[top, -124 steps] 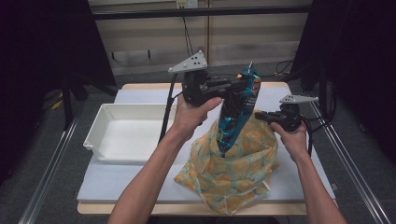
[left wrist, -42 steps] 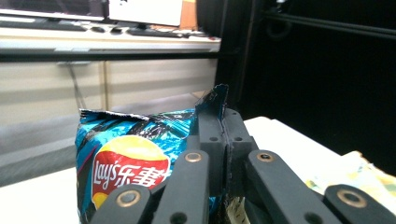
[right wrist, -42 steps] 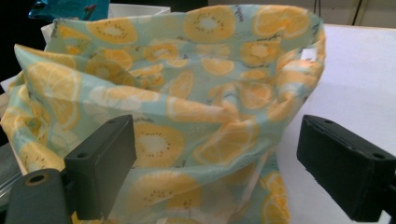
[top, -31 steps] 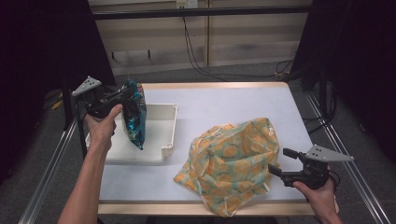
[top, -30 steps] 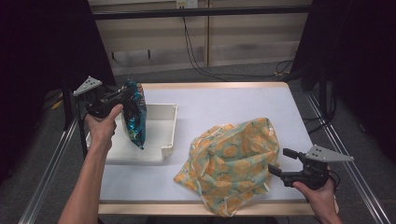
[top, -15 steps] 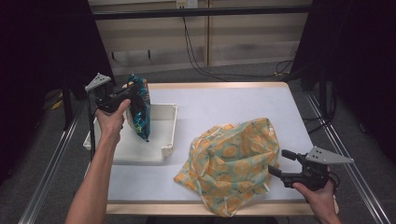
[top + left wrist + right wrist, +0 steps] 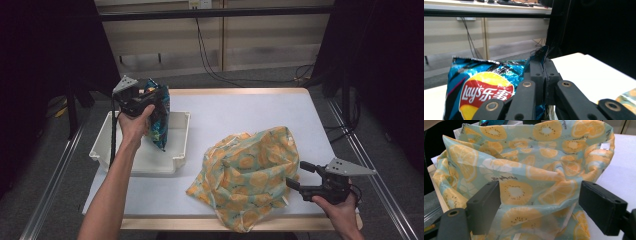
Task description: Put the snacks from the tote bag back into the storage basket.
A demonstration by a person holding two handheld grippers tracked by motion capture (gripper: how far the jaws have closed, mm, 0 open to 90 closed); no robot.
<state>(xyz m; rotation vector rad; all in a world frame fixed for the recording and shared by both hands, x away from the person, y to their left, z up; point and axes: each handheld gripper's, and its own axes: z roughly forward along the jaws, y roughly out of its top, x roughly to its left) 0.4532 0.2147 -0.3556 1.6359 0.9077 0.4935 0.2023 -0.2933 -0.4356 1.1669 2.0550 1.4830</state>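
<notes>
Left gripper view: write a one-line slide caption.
Hand-held gripper shut on the top edge of a blue crisp bag.

Even overhead light brightens the white rectangular tabletop [image 7: 240,115]; surroundings fall dark, gripper views slightly soft, shadows faint.

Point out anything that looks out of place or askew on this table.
Nothing is spilled or damaged. The chip bag hangs above the white tray, pinched at its top edge by the shut left tongs. The fruit-print cloth bag lies crumpled, overhanging the table's near edge; the right tongs are open at it.
</notes>
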